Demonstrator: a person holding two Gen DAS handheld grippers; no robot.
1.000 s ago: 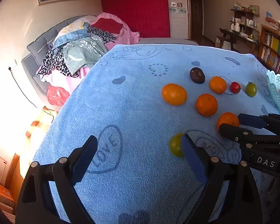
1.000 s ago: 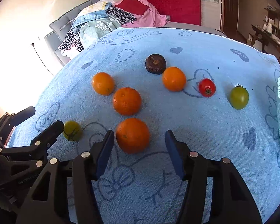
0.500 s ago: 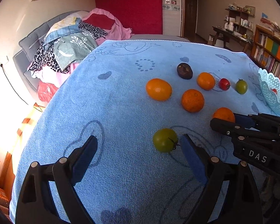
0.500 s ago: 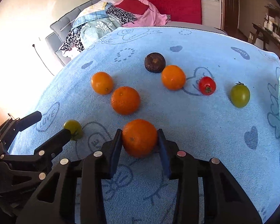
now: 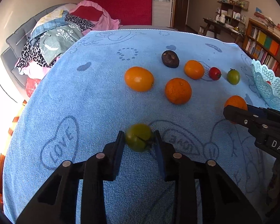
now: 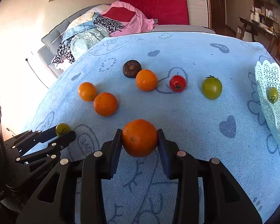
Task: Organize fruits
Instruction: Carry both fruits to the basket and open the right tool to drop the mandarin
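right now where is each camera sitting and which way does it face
Left wrist: sits on the left claw, facing forward over the blue towel; its fingers clamp a green tomato; the right claw enters at right.
Right wrist: sits on the right claw, facing the same way; its fingers clamp an orange; the left claw shows at lower left.
Shared: both see the dark fruit, the red tomato and the lattice basket.

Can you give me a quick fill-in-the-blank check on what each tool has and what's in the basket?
1. The left tool is shut on a ____ tomato.
2. The right tool grips an ____.
3. The basket already holds a green tomato and a ____ one.
4. The dark fruit touches an ____.

Missing words: green; orange; red; orange
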